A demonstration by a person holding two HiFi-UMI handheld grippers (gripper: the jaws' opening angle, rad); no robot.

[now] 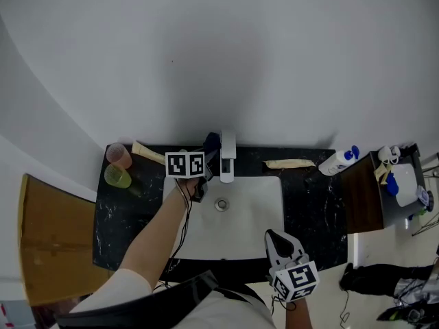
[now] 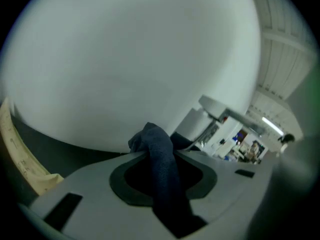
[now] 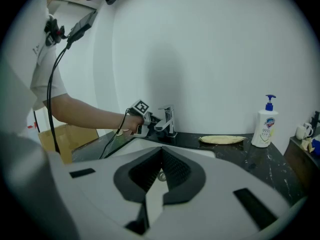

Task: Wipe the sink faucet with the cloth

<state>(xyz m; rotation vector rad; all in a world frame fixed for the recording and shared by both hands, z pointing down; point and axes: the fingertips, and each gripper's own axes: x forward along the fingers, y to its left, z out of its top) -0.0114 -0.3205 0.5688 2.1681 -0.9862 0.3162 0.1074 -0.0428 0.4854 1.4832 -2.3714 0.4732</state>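
Head view shows only a dark scrap of the cloth past my left tool, which clamps it just beside the faucet, while my right tool hangs pinched together and empty near the sink front rim, and what the orange cup and green cup on the counter hold I cannot tell.

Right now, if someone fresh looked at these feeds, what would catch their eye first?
First, the left gripper, shut on a dark blue cloth right beside the chrome faucet at the back of the white sink. After that, the right gripper, shut and empty, hangs at the sink's near edge, with the black marbled counter around the basin.
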